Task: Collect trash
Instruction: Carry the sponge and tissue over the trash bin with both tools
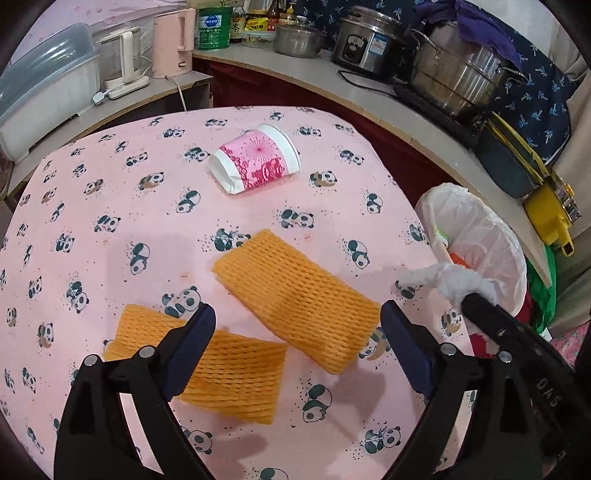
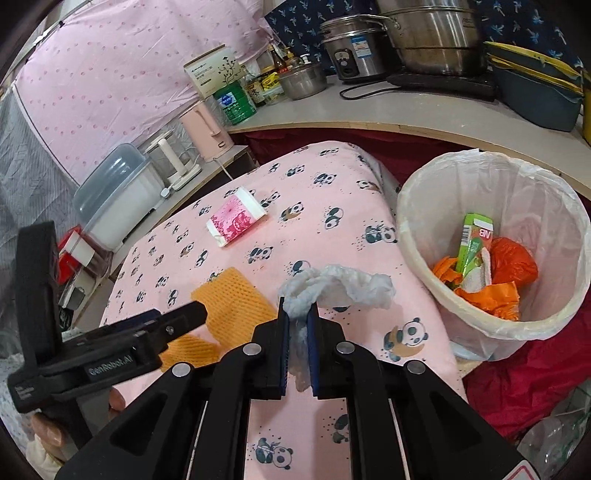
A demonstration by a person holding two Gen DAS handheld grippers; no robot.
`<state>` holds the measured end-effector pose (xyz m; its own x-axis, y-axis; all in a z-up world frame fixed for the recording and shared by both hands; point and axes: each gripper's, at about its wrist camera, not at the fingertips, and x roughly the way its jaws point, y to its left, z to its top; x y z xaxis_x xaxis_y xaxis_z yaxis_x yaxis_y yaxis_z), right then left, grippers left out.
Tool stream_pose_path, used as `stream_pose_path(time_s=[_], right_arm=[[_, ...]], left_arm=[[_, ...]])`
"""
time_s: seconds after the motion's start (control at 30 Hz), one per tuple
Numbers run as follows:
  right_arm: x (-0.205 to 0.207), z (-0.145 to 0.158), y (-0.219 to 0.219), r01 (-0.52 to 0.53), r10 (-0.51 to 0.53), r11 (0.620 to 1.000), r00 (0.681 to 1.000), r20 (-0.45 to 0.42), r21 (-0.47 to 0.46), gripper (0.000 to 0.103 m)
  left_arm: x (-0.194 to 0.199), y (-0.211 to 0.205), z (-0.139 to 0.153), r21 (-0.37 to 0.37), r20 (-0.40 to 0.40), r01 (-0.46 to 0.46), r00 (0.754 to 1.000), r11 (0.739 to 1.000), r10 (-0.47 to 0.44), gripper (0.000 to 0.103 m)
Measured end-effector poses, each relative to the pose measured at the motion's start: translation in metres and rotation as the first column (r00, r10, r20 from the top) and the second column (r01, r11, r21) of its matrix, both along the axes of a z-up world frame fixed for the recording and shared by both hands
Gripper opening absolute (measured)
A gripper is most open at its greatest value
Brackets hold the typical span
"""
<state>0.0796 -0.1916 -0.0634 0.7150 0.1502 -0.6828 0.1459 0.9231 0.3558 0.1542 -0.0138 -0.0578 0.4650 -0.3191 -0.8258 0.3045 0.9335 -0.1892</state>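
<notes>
Trash: crumpled white tissue (image 2: 334, 286) pinched between the pads of the right gripper (image 2: 298, 354), jaws nearly together on it, the loose end bunched out in front. It hangs over the right edge of the bench (image 2: 332, 184), near the bin but not over it.

Bin (image 2: 413, 236) stands just off the bench's right side, lined with a pale plastic bag; inside lie a green carton (image 2: 472, 240), orange plastic (image 2: 513, 264) and other scraps.

Left gripper (image 1: 297, 349): jaws spread wide, nothing between the pads. No earlier view to compare. Below and between its fingers on the bench lie two orange foam nets: one (image 1: 295, 299) further out and tilted, one (image 1: 229, 376) nearer, partly under the left finger. The two overlap or touch at a corner.

A pink-and-white paper cup (image 1: 255, 162), squashed and on its side, lies further back on the bench, well apart from the nets.

Bench cover is pink with panda print. Behind it a counter (image 1: 258, 59) carries a pink kettle (image 1: 173, 44), a green tin (image 1: 213, 27), bottles and steel pots (image 1: 458, 70). In the right wrist view a hand's fingers (image 2: 48, 432) show at lower left under the left gripper's body
</notes>
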Motion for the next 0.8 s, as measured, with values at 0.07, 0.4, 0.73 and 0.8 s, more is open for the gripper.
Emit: stream_pose_path(time_s=[0.07, 0.4, 0.73, 0.8], right_arm=[[-0.002, 0.002, -0.007, 0.012, -0.012, 1.000, 1.000, 0.005, 0.000, 0.010], [0.000, -0.002, -0.021, 0.028, -0.028, 1.000, 1.000, -0.001, 0.012, 0.010], [0.003, -0.004, -0.026, 0.040, -0.040, 0.999, 0.999, -0.006, 0.014, 0.010], [0.004, -0.003, -0.026, 0.040, -0.040, 0.999, 0.999, -0.004, 0.014, 0.010]], left_arm=[[0.003, -0.005, -0.011, 0.022, -0.022, -0.008, 1.000, 1.000, 0.009, 0.086], [0.009, -0.051, -0.033, 0.101, -0.022, 0.072, 0.997, 0.992, -0.070, 0.086], [0.010, -0.062, -0.037, 0.126, -0.006, 0.130, 0.991, 0.983, -0.131, 0.027], [0.009, -0.064, -0.034, 0.104, -0.025, 0.148, 0.989, 0.984, -0.146, 0.010]])
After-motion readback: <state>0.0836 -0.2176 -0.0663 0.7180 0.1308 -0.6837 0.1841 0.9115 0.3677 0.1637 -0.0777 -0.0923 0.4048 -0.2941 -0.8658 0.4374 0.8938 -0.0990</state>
